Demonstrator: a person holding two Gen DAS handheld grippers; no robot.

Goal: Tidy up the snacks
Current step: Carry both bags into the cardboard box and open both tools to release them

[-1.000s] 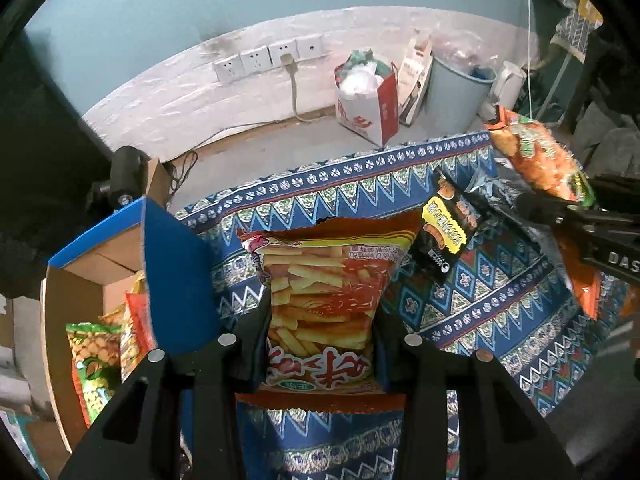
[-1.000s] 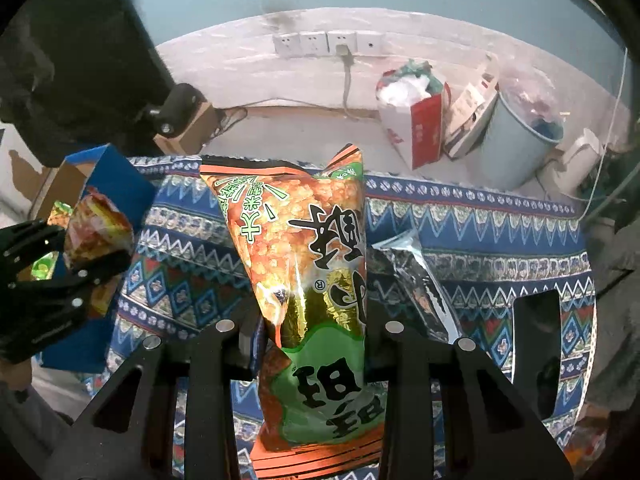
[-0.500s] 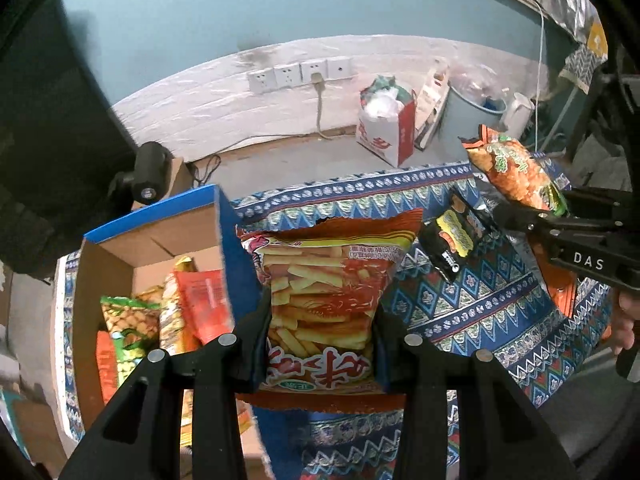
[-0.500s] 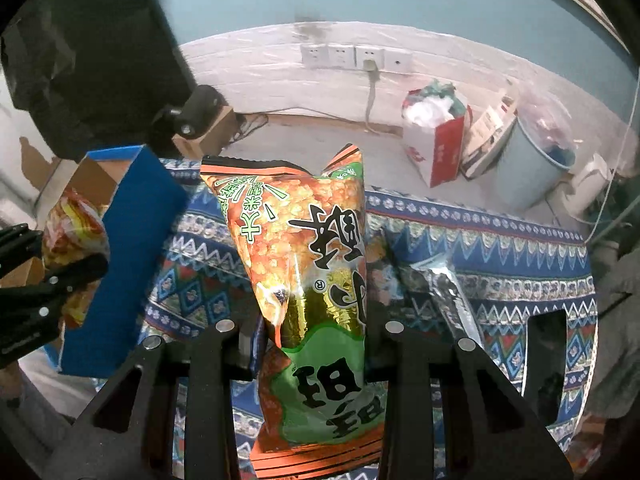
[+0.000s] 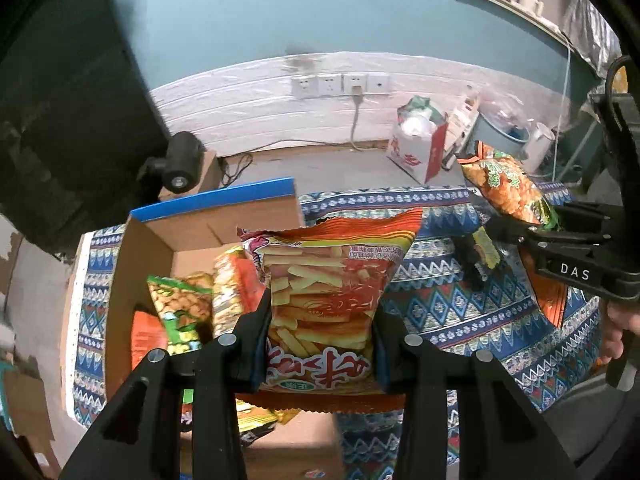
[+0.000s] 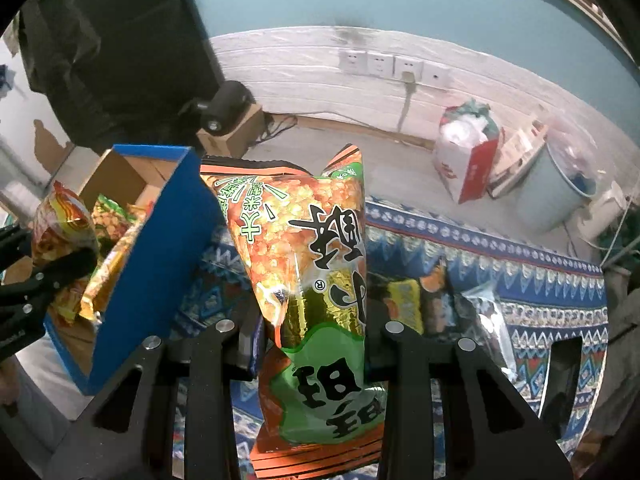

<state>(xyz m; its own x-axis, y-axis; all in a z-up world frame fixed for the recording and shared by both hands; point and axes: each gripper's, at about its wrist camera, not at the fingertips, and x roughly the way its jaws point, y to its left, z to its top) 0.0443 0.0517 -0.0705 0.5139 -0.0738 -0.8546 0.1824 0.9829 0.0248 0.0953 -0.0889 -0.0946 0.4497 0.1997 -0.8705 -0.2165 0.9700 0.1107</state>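
Since a second ago my left gripper (image 5: pixel 320 344) has come over the cardboard box (image 5: pixel 168 240), so the open inside now shows below the fries bag (image 5: pixel 328 292) that it grasps firmly between its fingers. On this bag I can read only red Chinese characters, upside down. My right gripper (image 6: pixel 316 332) is clenched on the orange and green snack bag (image 6: pixel 304 248), also with Chinese writing, held above the patterned cloth (image 6: pixel 520 264); "DAS" is printed on its body in the left view. Inside the box stand several packets, a green one (image 5: pixel 180 312) and an orange one (image 5: pixel 232 284) among them. A yellow packet (image 6: pixel 404 300) lies on the cloth beside the box's blue wall (image 6: pixel 160 264)
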